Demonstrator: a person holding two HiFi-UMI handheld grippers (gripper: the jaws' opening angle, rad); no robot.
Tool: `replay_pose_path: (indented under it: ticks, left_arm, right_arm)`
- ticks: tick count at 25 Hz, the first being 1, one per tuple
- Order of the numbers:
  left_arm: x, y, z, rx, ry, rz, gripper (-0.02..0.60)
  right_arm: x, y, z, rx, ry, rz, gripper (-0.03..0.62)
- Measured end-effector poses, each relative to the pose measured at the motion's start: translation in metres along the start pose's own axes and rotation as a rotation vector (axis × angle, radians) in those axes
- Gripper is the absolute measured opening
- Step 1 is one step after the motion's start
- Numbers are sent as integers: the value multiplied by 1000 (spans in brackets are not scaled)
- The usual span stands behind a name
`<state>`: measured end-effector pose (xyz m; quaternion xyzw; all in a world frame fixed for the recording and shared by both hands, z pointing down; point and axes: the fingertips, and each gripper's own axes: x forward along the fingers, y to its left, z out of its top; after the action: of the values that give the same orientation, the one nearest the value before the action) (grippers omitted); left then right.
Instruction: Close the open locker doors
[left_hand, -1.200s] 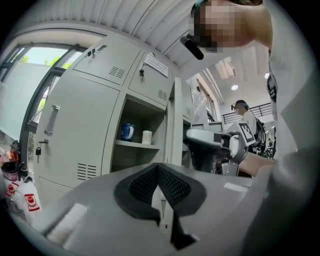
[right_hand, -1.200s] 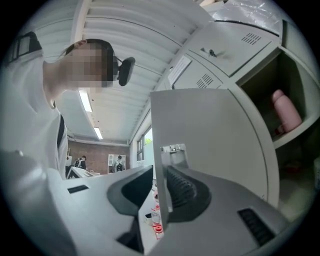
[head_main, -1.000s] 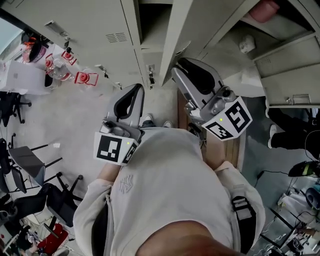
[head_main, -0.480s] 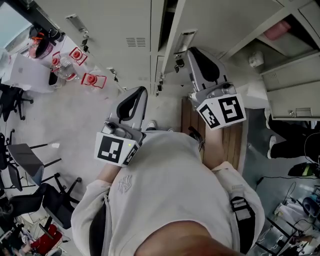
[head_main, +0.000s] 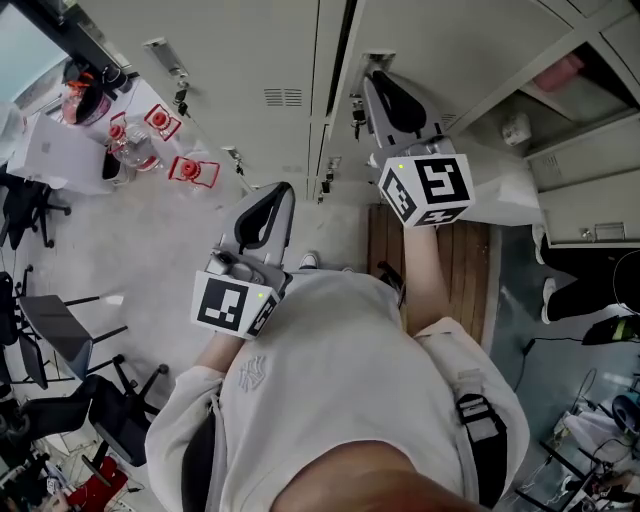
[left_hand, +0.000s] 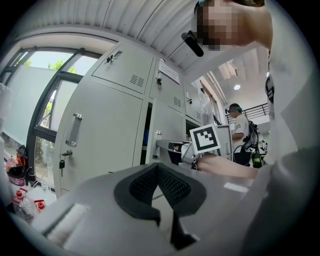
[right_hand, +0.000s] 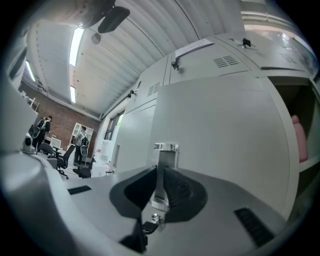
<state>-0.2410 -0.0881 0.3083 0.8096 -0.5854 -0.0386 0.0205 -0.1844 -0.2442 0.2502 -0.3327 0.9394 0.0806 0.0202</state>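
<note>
**Door nearly shut, more lockers open**

Right gripper (head_main: 374, 72) is up at the door (head_main: 450, 40). In the right gripper view its jaws are clamped on the metal handle (right_hand: 165, 160) of this door. I judge this door is almost home. Only a narrow dark gap (head_main: 342, 40) shows between its edge and the next locker, so a short push should finish it. Left gripper (head_main: 278, 188) hangs low, close to the body. Its jaws are pressed together with nothing between them.

This is not the whole task. To the right, a compartment with a pink thing (head_main: 560, 72) inside stands open. Below it a second door (head_main: 585, 190) is swung out. Those I count as left to do.

Wooden planks (head_main: 450, 260) lie on the floor under the right arm, at the foot of the lockers, so I should mind the step there. A table (head_main: 40, 150) with small red-and-white things and some chairs (head_main: 45, 325) are well apart on the left. A person's legs (head_main: 580, 275) show at the right edge, near the open lockers, and may be in the way there.
</note>
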Motion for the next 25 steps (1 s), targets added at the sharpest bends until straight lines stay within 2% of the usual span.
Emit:
replay_pose_path:
  ticks: [6,13,25]
  left_arm:
    - [-7,13,1,-2,-4,33,2]
    - [-12,22,1,-4,-7,53,2]
    - [-9,26,-1,-11,0,41,2]
  right_arm:
    - [27,-5,-2,17,11,5,23]
    - [48,-17,-4,-5,29,-39,23]
    - [51,-17,-4,-6,30,-55,23]
